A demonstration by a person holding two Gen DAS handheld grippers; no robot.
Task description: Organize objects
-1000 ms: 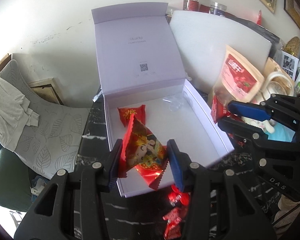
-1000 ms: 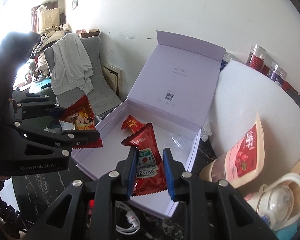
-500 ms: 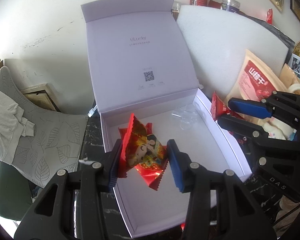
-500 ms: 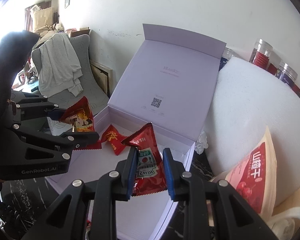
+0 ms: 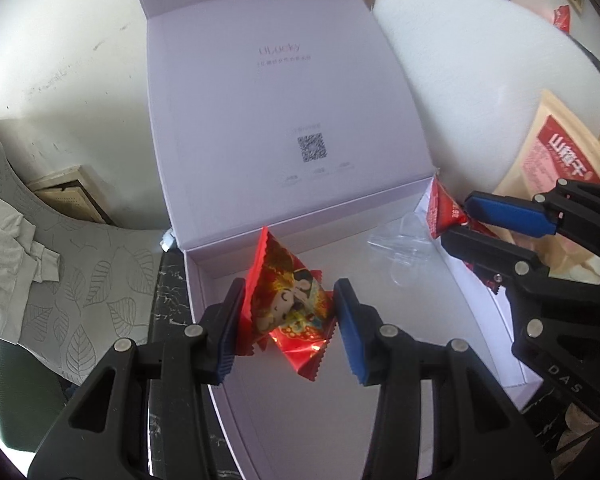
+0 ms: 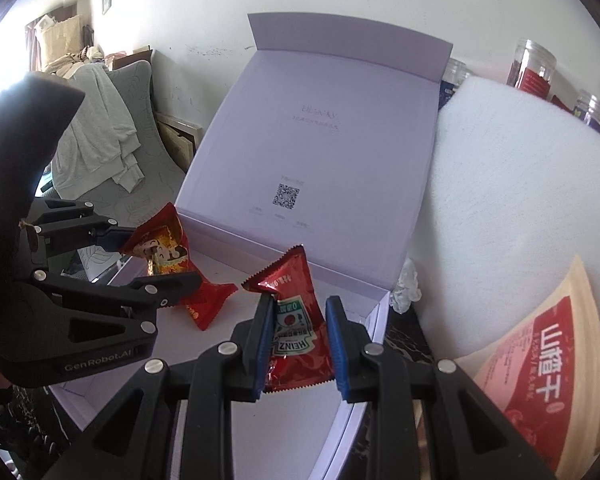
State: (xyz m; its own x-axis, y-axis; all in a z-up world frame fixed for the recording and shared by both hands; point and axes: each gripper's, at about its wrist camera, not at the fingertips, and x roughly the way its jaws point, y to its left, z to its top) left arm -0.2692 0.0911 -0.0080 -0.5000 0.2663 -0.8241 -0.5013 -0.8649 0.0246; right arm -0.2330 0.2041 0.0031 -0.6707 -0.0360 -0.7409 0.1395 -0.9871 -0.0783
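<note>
Left wrist view, left gripper (image 5: 289, 316) jaws clamped on candy packet (image 5: 290, 308), right gripper (image 6: 298, 340) jaws gripping ketchup sachet (image 6: 294, 320) over open box (image 6: 300, 420)

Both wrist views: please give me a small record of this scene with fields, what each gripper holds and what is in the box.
left gripper: shut on cartoon candy packet, over the box
right gripper: shut on Heinz ketchup packet, over the box
box: white, lid open, upright
inside box: another red packet, clear plastic piece
beside box: kraft pouch with red label
</note>
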